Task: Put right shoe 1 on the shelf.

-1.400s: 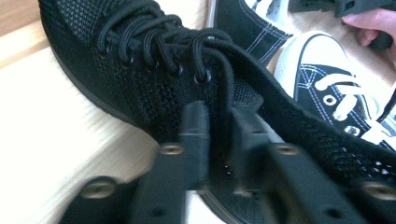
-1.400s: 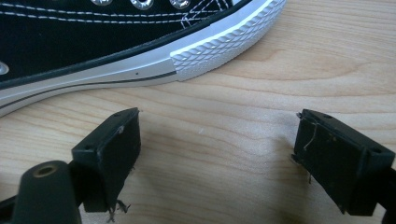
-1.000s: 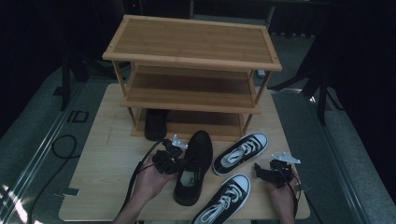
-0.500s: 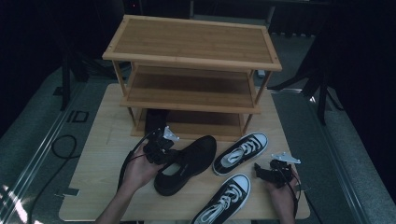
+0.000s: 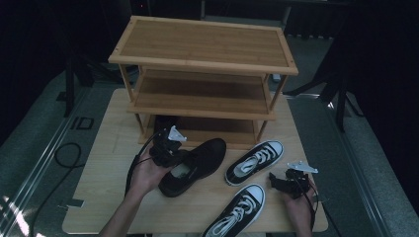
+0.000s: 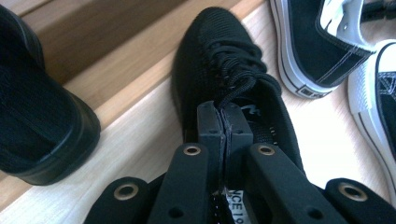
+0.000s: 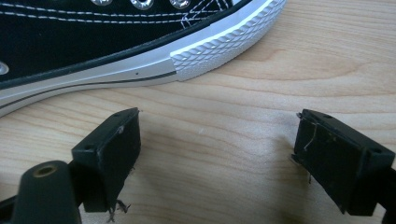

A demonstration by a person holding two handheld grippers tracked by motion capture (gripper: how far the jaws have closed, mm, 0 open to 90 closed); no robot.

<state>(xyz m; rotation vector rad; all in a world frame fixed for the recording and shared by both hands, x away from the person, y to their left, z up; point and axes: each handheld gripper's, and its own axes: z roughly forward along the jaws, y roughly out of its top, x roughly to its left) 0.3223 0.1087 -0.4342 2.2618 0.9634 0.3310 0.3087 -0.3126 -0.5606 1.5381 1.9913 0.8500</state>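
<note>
A black mesh lace-up shoe lies slantwise in front of the wooden shoe rack, toe to the right. My left gripper is shut on the edge of its opening, with the pads pinched together over the collar. Its heel end is hidden under the hand. A second black shoe stands on the rack's bottom shelf just left of it. My right gripper rests open over bare table near the front right, beside a black-and-white sneaker.
Another black-and-white sneaker lies between the black shoe and the right hand. The rack's top and middle shelves are bare. The light wooden table has free room at the front left. Cables trail off its left side.
My left hand has swung the black shoe clockwise, toe from pointing away to pointing right, and carried it slightly up toward the rack. The right hand and both sneakers have stayed put.
</note>
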